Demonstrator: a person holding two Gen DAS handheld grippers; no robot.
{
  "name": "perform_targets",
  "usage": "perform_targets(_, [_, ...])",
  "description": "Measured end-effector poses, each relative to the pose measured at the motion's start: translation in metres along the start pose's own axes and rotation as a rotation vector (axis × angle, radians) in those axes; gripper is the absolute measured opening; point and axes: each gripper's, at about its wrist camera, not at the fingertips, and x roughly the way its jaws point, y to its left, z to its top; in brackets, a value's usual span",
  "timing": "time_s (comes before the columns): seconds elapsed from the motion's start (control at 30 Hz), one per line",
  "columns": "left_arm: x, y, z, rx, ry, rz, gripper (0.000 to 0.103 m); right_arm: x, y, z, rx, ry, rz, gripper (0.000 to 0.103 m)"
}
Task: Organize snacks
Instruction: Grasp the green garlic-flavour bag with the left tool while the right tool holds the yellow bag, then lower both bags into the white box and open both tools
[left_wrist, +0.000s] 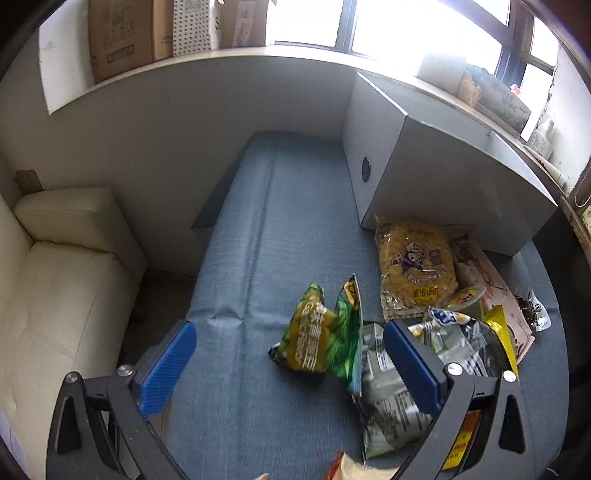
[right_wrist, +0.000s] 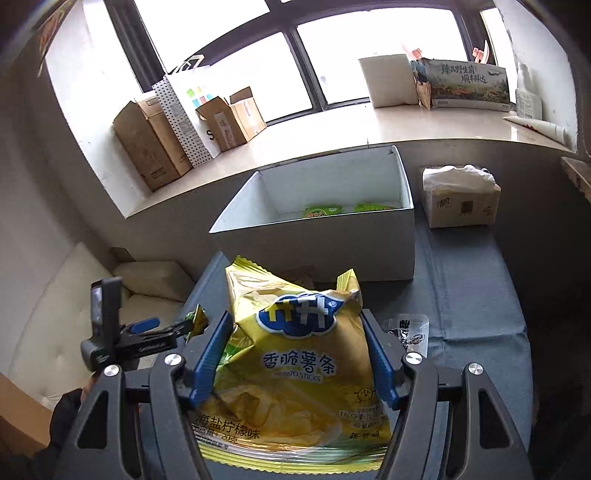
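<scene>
My right gripper (right_wrist: 295, 354) is shut on a yellow potato-stick bag (right_wrist: 295, 373) and holds it in front of the open white box (right_wrist: 317, 243), which has green packets (right_wrist: 323, 211) inside. My left gripper (left_wrist: 290, 354) is open and empty above the blue table, just left of a snack pile. The pile holds a green pea bag (left_wrist: 317, 332), a yellow cracker bag (left_wrist: 415, 269), a grey-green packet (left_wrist: 388, 402) and a pink packet (left_wrist: 495, 295). The white box also shows in the left wrist view (left_wrist: 436, 184). The left gripper shows in the right wrist view (right_wrist: 147, 339).
A tissue box (right_wrist: 460, 197) stands right of the white box. A small dark packet (right_wrist: 410, 332) lies on the blue tablecloth (right_wrist: 472, 295). A cream sofa (left_wrist: 62, 288) is left of the table. Cardboard boxes (right_wrist: 155, 147) and bags sit on the windowsill.
</scene>
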Motion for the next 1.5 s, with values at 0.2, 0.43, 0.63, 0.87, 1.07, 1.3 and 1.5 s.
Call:
perform_targets(0.2, [0.021, 0.0, 0.009, -0.013, 0.044, -0.008, 0.076, -0.017, 0.007, -0.015, -0.002, 0.004, 0.021, 0.073])
perform_targets(0.43, [0.02, -0.007, 0.006, 0.019, 0.042, -0.023, 0.045, -0.018, 0.005, -0.024, 0.001, 0.022, 0.023, 0.073])
perform_targets(0.63, [-0.022, -0.014, 0.003, 0.024, -0.048, -0.066, 0.04, -0.016, 0.008, -0.025, -0.01, 0.022, 0.034, 0.073])
perform_targets(0.87, [-0.098, -0.056, 0.02, 0.119, -0.184, -0.111, 0.039, -0.003, 0.007, -0.012, -0.029, 0.026, 0.028, 0.073])
perform_targets(1.07, [-0.129, -0.101, 0.074, 0.196, -0.231, -0.139, 0.04, 0.019, -0.007, 0.038, -0.028, 0.011, 0.029, 0.073])
perform_targets(1.3, [-0.099, -0.148, 0.154, 0.232, -0.206, -0.131, 0.04, 0.073, -0.019, 0.12, -0.103, 0.006, -0.059, 0.073])
perform_targets(1.5, [-0.027, -0.157, 0.19, 0.235, -0.113, -0.09, 0.04, 0.136, -0.032, 0.164, -0.124, 0.088, -0.148, 0.073])
